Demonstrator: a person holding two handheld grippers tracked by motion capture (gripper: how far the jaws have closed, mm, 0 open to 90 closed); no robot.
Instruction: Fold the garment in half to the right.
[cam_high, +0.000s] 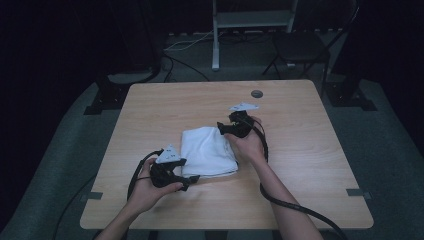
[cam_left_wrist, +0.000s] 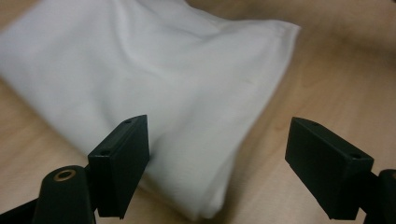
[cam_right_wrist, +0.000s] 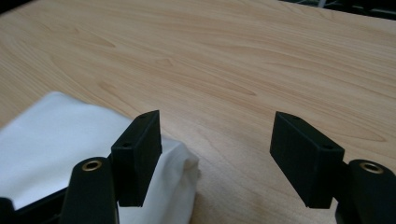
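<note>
A plain white cloth (cam_high: 207, 151) lies mid-frame on a light wood-grain table (cam_high: 310, 150); both grippers' jaws are black.

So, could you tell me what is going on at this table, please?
A person holds a gripper in each hand beside a folded white cloth on the wooden table. The left gripper sits at the cloth's near corner, the right gripper at its far right corner. Both have their jaws open and neither is gripping the cloth, which lies flat in a neat folded stack.
</note>
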